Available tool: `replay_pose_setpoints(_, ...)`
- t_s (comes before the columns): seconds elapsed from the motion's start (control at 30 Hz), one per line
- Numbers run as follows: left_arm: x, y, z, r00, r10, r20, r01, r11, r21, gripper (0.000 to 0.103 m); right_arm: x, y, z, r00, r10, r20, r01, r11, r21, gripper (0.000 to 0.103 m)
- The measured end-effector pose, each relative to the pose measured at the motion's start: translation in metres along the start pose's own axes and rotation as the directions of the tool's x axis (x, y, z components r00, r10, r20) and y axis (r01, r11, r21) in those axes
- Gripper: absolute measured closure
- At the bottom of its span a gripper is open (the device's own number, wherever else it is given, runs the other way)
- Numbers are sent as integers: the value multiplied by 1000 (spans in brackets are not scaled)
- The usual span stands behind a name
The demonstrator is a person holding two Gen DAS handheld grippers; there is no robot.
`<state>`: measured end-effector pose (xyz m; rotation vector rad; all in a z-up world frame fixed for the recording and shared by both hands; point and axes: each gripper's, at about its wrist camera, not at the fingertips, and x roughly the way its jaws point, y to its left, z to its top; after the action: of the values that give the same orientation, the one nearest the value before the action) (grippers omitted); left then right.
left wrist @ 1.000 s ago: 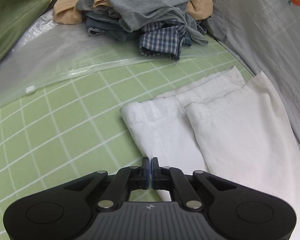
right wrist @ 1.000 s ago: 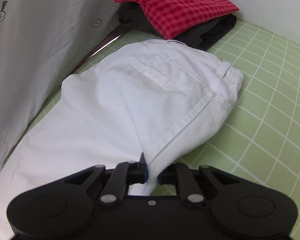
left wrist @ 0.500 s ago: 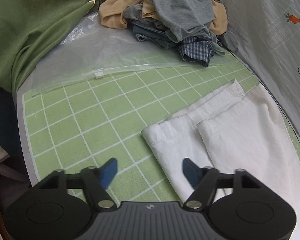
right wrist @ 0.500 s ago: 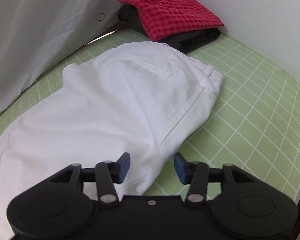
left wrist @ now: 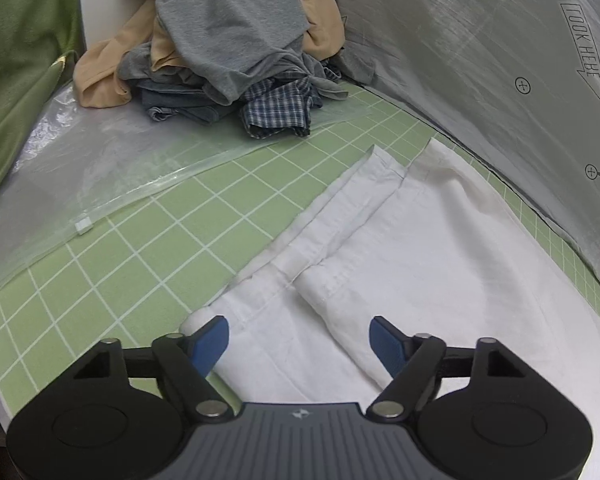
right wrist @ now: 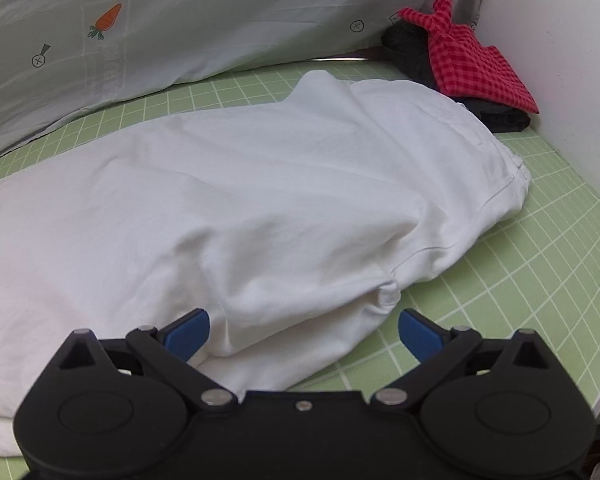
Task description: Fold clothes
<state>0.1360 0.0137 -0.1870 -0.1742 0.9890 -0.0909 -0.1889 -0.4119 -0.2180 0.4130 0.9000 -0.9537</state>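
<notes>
Trousers [left wrist: 440, 248]: white, folded lengthwise along the mat's [left wrist: 148, 256] rear edge.
Left hand-held gripper [left wrist: 299, 340]: yours, spread over the cuffs.
Right hand-held gripper [right wrist: 304, 330]: yours, spread at the waist.

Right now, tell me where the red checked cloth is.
In the right wrist view, the red checked cloth lies far right, atop a dark folded garment in the corner, just beyond the white trousers.

A light green mat with a white grid [left wrist: 148, 236] covers the table. A clear plastic zip bag [left wrist: 80, 168] lies on it, and a grey carrot-printed sheet [right wrist: 148, 28] rises behind.
</notes>
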Motion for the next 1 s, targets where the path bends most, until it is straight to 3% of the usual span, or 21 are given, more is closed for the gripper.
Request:
replay_pose_setpoints(0.03, 7, -1, 4, 1000, -12, -13, 12, 1000, -1, 38, 2, 2, -1, 1000, -11, -7, 11, 1000, 5, 1)
replay_pose_setpoints(0.27, 52, -14, 23, 993, -75, -92, 75, 997, -8, 41, 8, 7, -3, 995, -84, -50, 87, 994, 60, 1)
replay_pose_setpoints(0.3, 54, -16, 24, 992, -78, -95, 77, 997, -5, 48, 8, 7, -4, 994, -91, -54, 94, 994, 63, 1)
replay_pose_setpoints(0.4, 62, -19, 27, 993, -54, -104, 55, 999, -2, 95, 8, 7, -6, 992, -106, -66, 110, 992, 65, 1)
replay_pose_setpoints(0.43, 63, -19, 28, 993, -60, -101, 60, 998, -5, 97, 7, 7, -7, 992, -109, -67, 113, 992, 62, 1)
replay_pose_setpoints(0.5, 59, -19, 33, 993, -89, -74, 88, 996, -14, 99, 5, 7, -9, 991, -115, -66, 118, 991, 56, 1)
replay_pose_setpoints(0.63, 23, -18, 46, 991, -124, 51, 125, 992, -14, 99, 1, 2, -9, 992, -110, -53, 114, 991, 69, 1)
replay_pose_setpoints(0.77, -62, -1, 42, 957, -175, 233, 176, 984, 16, 98, -4, -2, -9, 995, -93, -41, 96, 993, 69, 1)
replay_pose_setpoints(0.87, -70, 21, 16, 977, -73, 203, 71, 997, 16, 97, -11, -1, -14, 997, -77, -25, 78, 997, 29, 1)
replay_pose_setpoints(0.93, -47, 44, -1, 994, -3, 105, 8, 999, -47, 93, -14, -1, -18, 997, -67, -26, 67, 998, 2, 1)
replay_pose_setpoints(1.0, -28, 67, -14, 1000, 14, 10, -12, 989, -150, 89, -16, -3, -23, 998, -52, -38, 52, 999, -10, 1)
